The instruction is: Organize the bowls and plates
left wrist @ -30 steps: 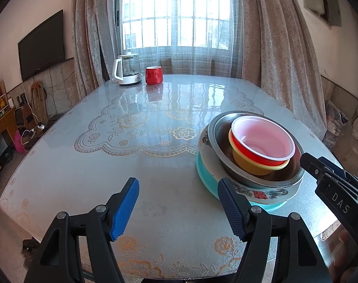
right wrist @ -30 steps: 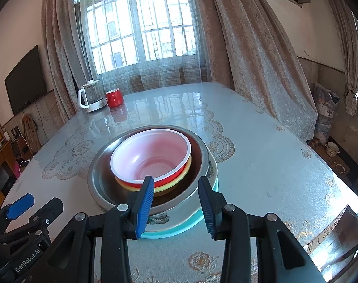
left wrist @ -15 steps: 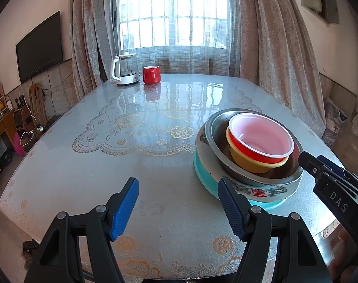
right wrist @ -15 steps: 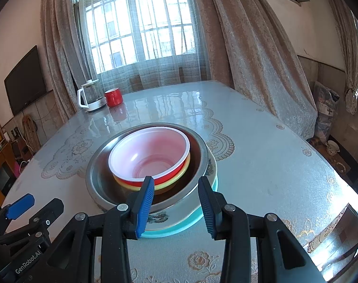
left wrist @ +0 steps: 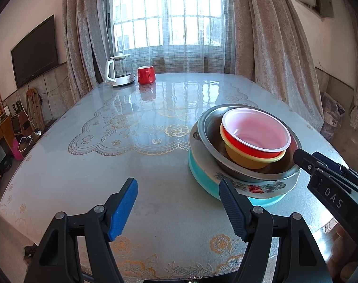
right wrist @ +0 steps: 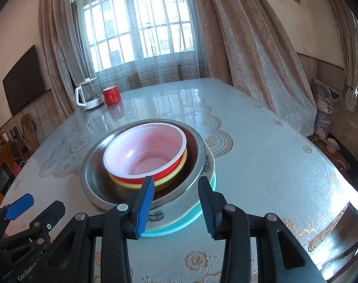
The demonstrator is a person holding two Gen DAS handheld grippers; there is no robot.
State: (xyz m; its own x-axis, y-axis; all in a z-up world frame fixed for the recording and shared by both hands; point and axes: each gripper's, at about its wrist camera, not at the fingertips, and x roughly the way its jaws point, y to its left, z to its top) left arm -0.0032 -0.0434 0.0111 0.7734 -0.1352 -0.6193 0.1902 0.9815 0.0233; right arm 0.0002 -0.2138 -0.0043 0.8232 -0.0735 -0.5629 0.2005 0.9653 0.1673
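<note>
One nested stack stands on the table. A teal plate (left wrist: pixel 200 174) lies at the bottom, with a white patterned basin (left wrist: pixel 257 188) on it. A steel bowl (left wrist: pixel 209 127) comes above that, then a yellow bowl (left wrist: pixel 247 160). A red bowl (left wrist: pixel 257 139) with a white inside sits on top. My left gripper (left wrist: pixel 176 188) is open over bare table, just left of the stack. My right gripper (right wrist: pixel 176 181) is open at the stack's near edge. The steel bowl (right wrist: pixel 91 179) rim shows through its gap, and neither pad presses on anything.
A white kettle (left wrist: pixel 118 73) and a red mug (left wrist: pixel 146 74) stand at the far end near the window. The glossy table (left wrist: pixel 108 153) with its lace pattern spreads left of the stack. Its near edge runs just under both grippers.
</note>
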